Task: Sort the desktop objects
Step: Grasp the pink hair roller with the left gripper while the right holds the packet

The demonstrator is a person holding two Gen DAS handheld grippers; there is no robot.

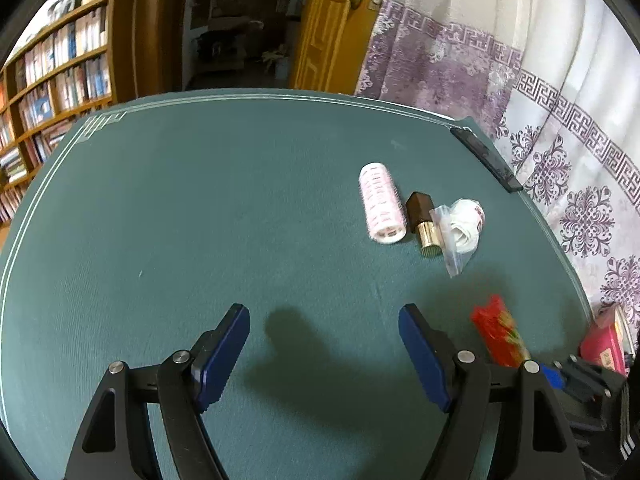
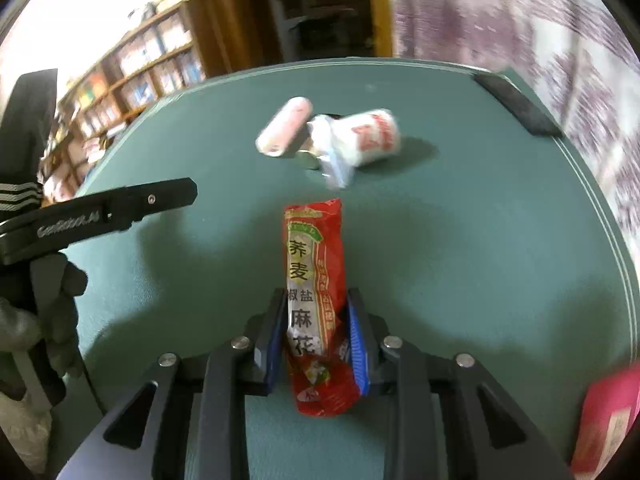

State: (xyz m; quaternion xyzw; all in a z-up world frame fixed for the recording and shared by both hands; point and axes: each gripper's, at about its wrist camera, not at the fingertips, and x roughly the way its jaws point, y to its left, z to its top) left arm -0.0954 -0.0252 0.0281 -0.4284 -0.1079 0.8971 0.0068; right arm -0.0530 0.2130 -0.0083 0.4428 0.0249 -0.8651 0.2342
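Between the blue pads of the right tool (image 2: pixel 314 330): a red snack packet (image 2: pixel 314 280), pinched at its lower half, long axis pointing away over the green desk (image 2: pixel 500 240). Closed firmly on the packet, pads pressing both sides. Packet probably lifted off the desk, judging from its shadow, though hard to confirm because of blur.

Left of the packet: the left tool (image 1: pixel 324 344), wide open and holding nothing, hovering above bare cloth.

Beyond the packet, farther up the desk: a pink hair roller (image 1: pixel 382 204), a lipstick (image 1: pixel 422 220) with brown cap and gold base touching its side, and a white roll in a clear bag (image 1: pixel 464 226) just beside. Farther again, at the far right edge of the desk: a flat black bar (image 1: pixel 486 160). Near right of the packet, at the desk edge: a pink box (image 2: pixel 608 420), only partly visible.

For the step in hand, seemingly carrying the packet to its place: better to keep moderate pressure only, since brittle content could crush. Better also to move level and slowly, keep clear of the group beyond, and lower until touching before opening.
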